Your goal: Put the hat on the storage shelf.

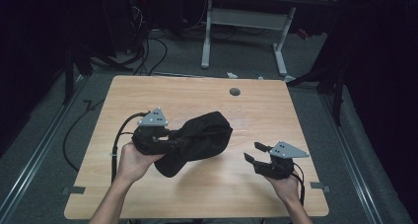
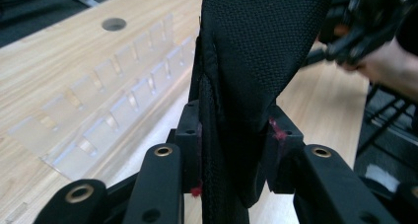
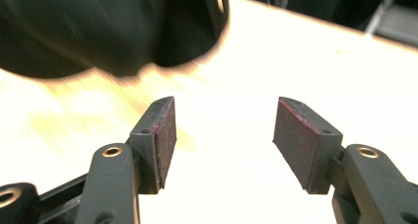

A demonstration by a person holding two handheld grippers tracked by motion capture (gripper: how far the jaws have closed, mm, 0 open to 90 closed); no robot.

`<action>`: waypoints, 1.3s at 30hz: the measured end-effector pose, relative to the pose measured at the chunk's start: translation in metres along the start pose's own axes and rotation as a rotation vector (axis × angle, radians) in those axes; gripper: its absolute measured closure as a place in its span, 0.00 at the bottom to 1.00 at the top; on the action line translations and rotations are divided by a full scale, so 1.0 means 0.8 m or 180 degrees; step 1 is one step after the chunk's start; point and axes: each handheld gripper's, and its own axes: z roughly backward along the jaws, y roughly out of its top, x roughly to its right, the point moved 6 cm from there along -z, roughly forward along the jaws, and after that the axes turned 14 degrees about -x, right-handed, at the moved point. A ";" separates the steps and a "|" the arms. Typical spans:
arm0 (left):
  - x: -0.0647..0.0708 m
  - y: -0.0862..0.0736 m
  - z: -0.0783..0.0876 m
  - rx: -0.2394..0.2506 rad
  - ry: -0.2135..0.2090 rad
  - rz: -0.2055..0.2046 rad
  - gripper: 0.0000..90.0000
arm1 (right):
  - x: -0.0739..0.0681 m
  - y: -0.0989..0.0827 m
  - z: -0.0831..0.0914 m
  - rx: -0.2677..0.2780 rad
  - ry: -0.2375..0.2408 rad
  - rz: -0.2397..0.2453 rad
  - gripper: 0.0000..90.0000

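A black fabric bag (image 1: 202,135) lies crumpled on the wooden table (image 1: 197,194), left of centre. My left gripper (image 1: 170,141) is shut on the bag's near end. In the left gripper view the black fabric (image 2: 256,41) rises up between the two pads (image 2: 278,135), which pinch it. My right gripper (image 1: 252,152) hovers low over the table to the right of the bag, clear of it, jaws open. Its pads (image 3: 165,135) stand wide apart over bare wood, and the right gripper (image 3: 224,135) has the blurred bag (image 3: 98,26) ahead at upper left.
A clear plastic slotted rack (image 2: 108,91) lies on the table beside the bag. A round cable hole (image 1: 234,92) sits near the far edge. Beyond the table stand a white-legged desk (image 1: 244,21) and floor cables (image 1: 148,56). My right gripper and hand (image 2: 374,31) appear blurred.
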 end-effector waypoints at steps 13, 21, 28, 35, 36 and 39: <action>-0.009 0.024 0.011 0.0379 0.0052 0.0055 0.73 | 0.039 -0.068 -0.042 -0.0581 -0.0303 -0.0509 0.48; -0.022 0.038 0.013 0.0548 0.0120 0.0150 0.73 | 0.044 -0.076 -0.051 -0.0774 -0.0394 -0.0574 0.48; -0.035 0.054 0.015 0.0759 0.0118 0.0264 0.74 | 0.044 -0.077 -0.053 -0.0848 -0.0451 -0.0544 0.46; -0.043 0.071 0.017 0.0995 0.0186 0.0264 0.74 | 0.042 -0.077 -0.053 -0.0850 -0.0488 -0.0491 0.45; -0.044 0.073 0.017 0.1031 0.0194 0.0271 0.74 | 0.042 -0.077 -0.053 -0.0848 -0.0496 -0.0476 0.45; -0.051 0.082 0.018 0.1141 0.0237 0.0251 0.74 | 0.041 -0.077 -0.053 -0.0852 -0.0521 -0.0439 0.45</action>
